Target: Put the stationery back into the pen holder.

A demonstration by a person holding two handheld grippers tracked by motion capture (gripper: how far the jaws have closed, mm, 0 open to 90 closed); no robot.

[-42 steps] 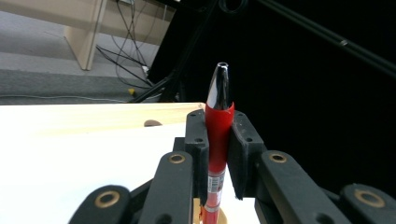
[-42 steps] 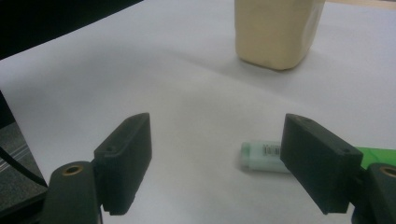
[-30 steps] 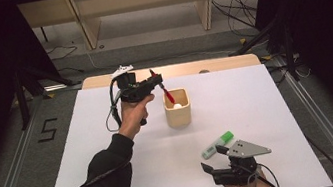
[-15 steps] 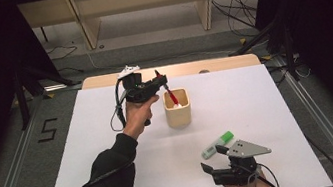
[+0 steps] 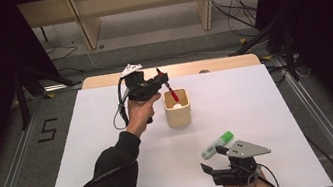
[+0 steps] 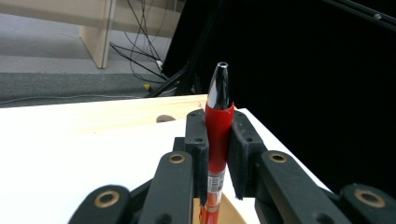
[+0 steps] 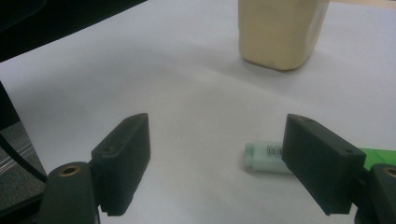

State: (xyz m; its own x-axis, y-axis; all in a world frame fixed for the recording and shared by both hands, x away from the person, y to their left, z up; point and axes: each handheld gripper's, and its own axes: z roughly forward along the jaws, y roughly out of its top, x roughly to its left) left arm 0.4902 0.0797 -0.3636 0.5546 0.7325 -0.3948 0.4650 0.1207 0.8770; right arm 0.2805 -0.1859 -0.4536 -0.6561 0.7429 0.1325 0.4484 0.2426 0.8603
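Observation:
My left gripper [image 5: 161, 80] is shut on a red pen [image 5: 170, 92], held above the left rim of a cream cup [image 5: 179, 117]. The pen slants down and its lower end reaches into the cup's mouth. In the left gripper view the pen [image 6: 218, 122] stands upright between the pads of the left gripper [image 6: 218, 154], its black and silver tip pointing up. My right gripper [image 5: 211, 158] rests low at the table's front edge, open and holding nothing. A green marker [image 5: 217, 144] lies just beyond it; its pale body [image 7: 265, 157] shows between the jaws of the right gripper [image 7: 219, 154], untouched.
The white table top [image 5: 87, 151] spreads around the cup [image 7: 280, 32], with a wooden strip [image 5: 230, 62] along its far edge. Beyond the table are wooden furniture legs, cables and black stands on the floor. A "5" mark [image 5: 47, 130] lies on the floor at the left.
The left hand has shifted slightly right toward the cup with the pen still gripped. The right gripper and the marker have not moved.

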